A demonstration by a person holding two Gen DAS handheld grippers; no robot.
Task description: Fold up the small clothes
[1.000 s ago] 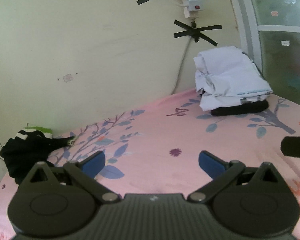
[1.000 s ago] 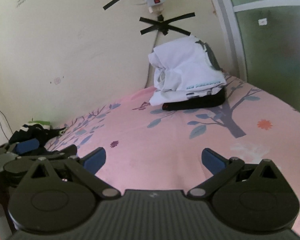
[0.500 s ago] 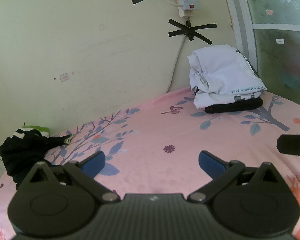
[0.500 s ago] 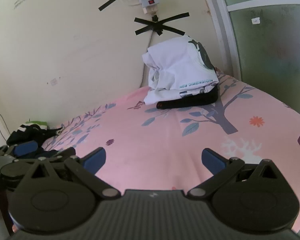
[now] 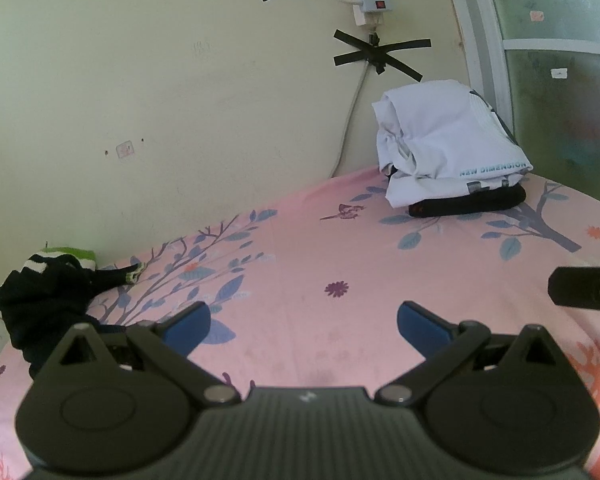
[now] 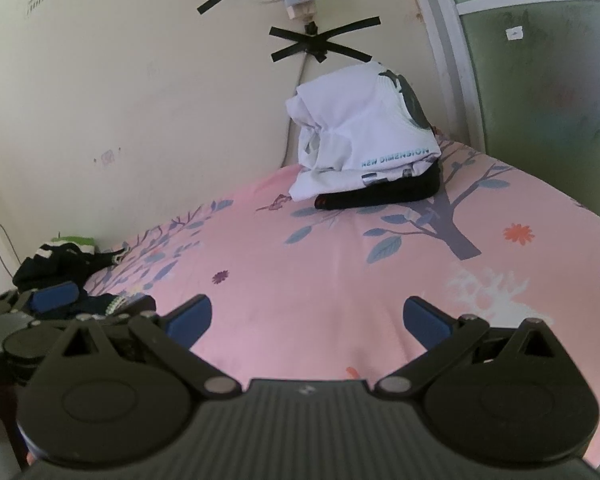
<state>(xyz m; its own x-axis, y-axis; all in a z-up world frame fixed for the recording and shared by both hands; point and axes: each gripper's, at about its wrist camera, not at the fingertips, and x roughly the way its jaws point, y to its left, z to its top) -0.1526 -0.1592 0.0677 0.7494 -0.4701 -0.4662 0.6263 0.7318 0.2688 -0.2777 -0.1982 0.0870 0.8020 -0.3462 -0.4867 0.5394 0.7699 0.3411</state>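
Observation:
A heap of dark unfolded clothes (image 5: 44, 300) with green and white trim lies at the bed's left edge by the wall; it also shows in the right wrist view (image 6: 56, 266). A stack of folded clothes (image 5: 448, 148), white on top of black, stands at the far right against the wall, also in the right wrist view (image 6: 364, 152). My left gripper (image 5: 304, 324) is open and empty above the pink sheet (image 5: 340, 252). My right gripper (image 6: 306, 318) is open and empty. The left gripper (image 6: 54, 296) shows at the left of the right wrist view, near the dark heap.
A cream wall (image 5: 180, 100) runs behind the bed, with a power strip (image 5: 370, 0) taped to it and a cable hanging down. A frosted glass panel with a white frame (image 5: 560, 80) stands at the far right.
Both views have shifted slightly: the folded stack has moved left and a little lower in each frame. Both grippers stay open and empty.

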